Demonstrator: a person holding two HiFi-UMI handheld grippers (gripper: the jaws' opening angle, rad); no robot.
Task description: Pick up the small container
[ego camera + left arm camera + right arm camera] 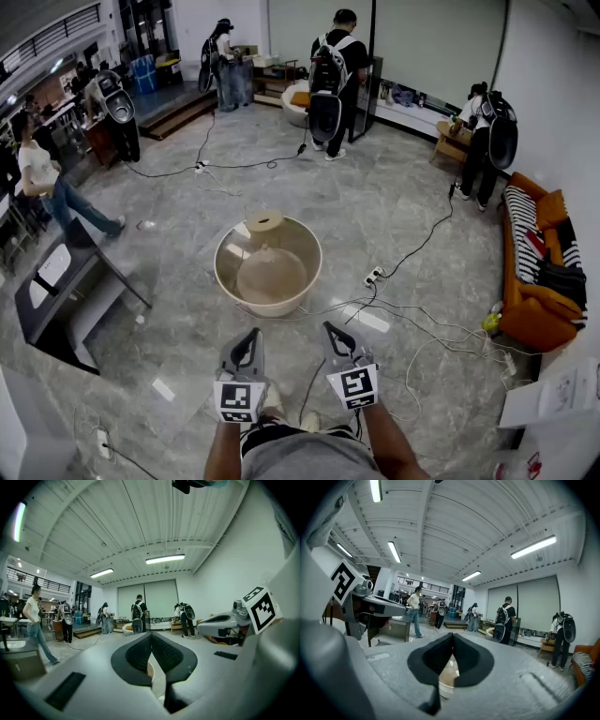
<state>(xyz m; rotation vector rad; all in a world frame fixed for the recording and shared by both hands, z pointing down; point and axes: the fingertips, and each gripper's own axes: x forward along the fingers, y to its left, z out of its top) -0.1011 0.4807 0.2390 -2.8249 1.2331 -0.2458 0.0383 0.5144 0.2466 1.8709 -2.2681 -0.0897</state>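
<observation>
Grey marbled stone floor point(394, 216) fills most of what I look down on, and the task has hardly begun on it: nothing is lifted, nothing is touched, and the whole reach, grip and lift are left to do.

The biggest thing ahead of me is the large round beige plastic tub point(219, 270), which stands on the floor with white cables point(412, 323) trailing just beside its near edge. Inside it sits a domed beige shape point(270, 274) that I cannot identify.

The small round beige container point(264, 222) is at the tub's far edge, the side away from me. It looks like a short, flat-topped cylinder, smooth, upright, and of the same pale colour as the tub. I cannot tell whether it rests on the rim or stands just behind it.

My left gripper point(249, 335) point(151, 637) and my right gripper point(331, 328) point(453, 637) hang close to my body, side by side and well apart from the container, with the whole tub between us. On each one the jaws are pressed together at the tips and carry nothing. I judge I must open one pair before I reach over the tub.
</observation>
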